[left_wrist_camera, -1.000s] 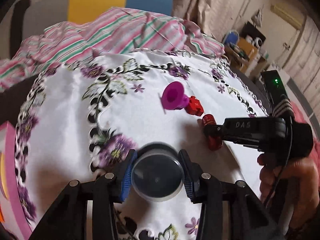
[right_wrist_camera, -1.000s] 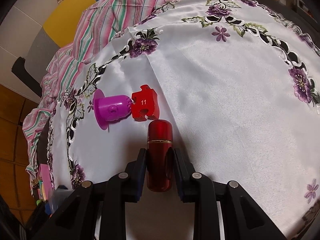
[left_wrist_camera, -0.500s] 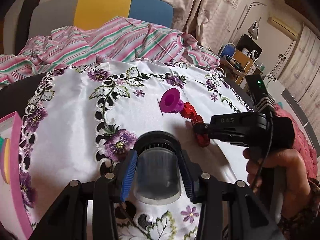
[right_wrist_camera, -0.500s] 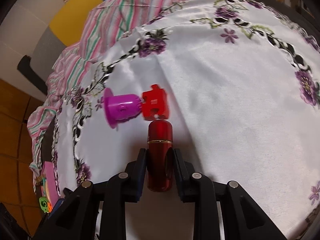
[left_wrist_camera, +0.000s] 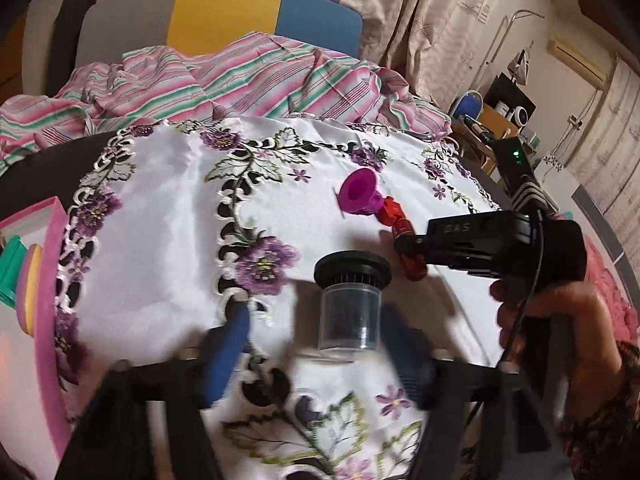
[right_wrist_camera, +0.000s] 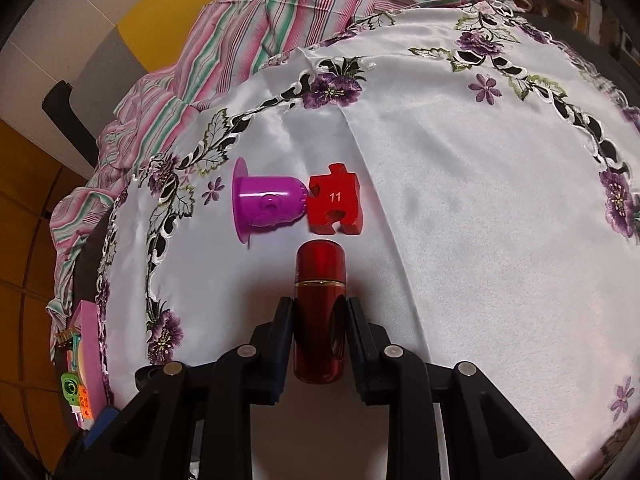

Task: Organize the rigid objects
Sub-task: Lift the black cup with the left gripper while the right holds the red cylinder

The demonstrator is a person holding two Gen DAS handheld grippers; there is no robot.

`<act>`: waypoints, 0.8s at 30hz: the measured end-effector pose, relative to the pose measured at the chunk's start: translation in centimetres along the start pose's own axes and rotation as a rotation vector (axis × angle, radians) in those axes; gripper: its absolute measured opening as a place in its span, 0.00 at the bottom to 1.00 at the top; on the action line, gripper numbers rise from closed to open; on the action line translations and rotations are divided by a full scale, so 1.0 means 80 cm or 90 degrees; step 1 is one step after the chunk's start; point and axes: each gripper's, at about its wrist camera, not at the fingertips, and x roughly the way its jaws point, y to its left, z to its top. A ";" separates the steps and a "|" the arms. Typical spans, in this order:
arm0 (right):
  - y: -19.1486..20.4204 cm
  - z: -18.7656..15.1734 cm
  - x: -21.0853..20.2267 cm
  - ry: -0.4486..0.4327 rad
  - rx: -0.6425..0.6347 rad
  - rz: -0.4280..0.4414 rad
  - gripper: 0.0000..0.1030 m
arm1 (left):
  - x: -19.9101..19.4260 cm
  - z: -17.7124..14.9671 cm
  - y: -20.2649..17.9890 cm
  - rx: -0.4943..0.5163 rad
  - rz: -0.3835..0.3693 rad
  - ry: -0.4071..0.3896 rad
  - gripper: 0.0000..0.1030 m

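A clear jar with a black lid (left_wrist_camera: 350, 312) lies on the white embroidered tablecloth (left_wrist_camera: 168, 220), lid pointing away from me. My left gripper (left_wrist_camera: 320, 340) straddles it; its jaws are opening and the blue pads (left_wrist_camera: 230, 340) stand clear of the jar's sides. My right gripper (right_wrist_camera: 320, 314) is shut on a red metal tube (right_wrist_camera: 320, 300), held low over the cloth. Just beyond the tube's tip lie a red puzzle piece marked 11 (right_wrist_camera: 336, 204) and a purple cup (right_wrist_camera: 266, 200) on its side, touching each other. The left wrist view shows the right gripper (left_wrist_camera: 412, 250), the tube (left_wrist_camera: 414, 270), the puzzle piece (left_wrist_camera: 390, 212) and the cup (left_wrist_camera: 358, 194).
A pink tray (left_wrist_camera: 44, 300) holding small coloured pieces sits at the table's left edge, also in the right wrist view (right_wrist_camera: 90, 344). A striped pink blanket (left_wrist_camera: 240, 76) is heaped at the far edge, before a chair back. A person's hand (left_wrist_camera: 560, 320) holds the right gripper.
The left jaws have spread away from the jar, which now lies free on the cloth, and the left view has drawn back. The right gripper still holds the red tube.
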 end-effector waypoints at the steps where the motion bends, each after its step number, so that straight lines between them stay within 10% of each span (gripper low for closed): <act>1: -0.001 0.000 0.001 0.002 0.001 0.001 0.26 | 0.003 0.000 -0.006 0.005 -0.004 0.002 0.72; 5: 0.000 0.001 0.004 0.007 -0.002 -0.003 0.26 | 0.043 -0.004 -0.039 0.055 0.001 0.060 0.70; 8: -0.001 0.002 0.004 0.005 -0.004 -0.013 0.26 | 0.061 -0.010 -0.044 0.062 -0.018 0.079 0.42; 24: 0.031 -0.004 -0.008 -0.029 -0.077 0.014 0.26 | -0.016 -0.021 0.017 -0.009 -0.025 0.006 0.41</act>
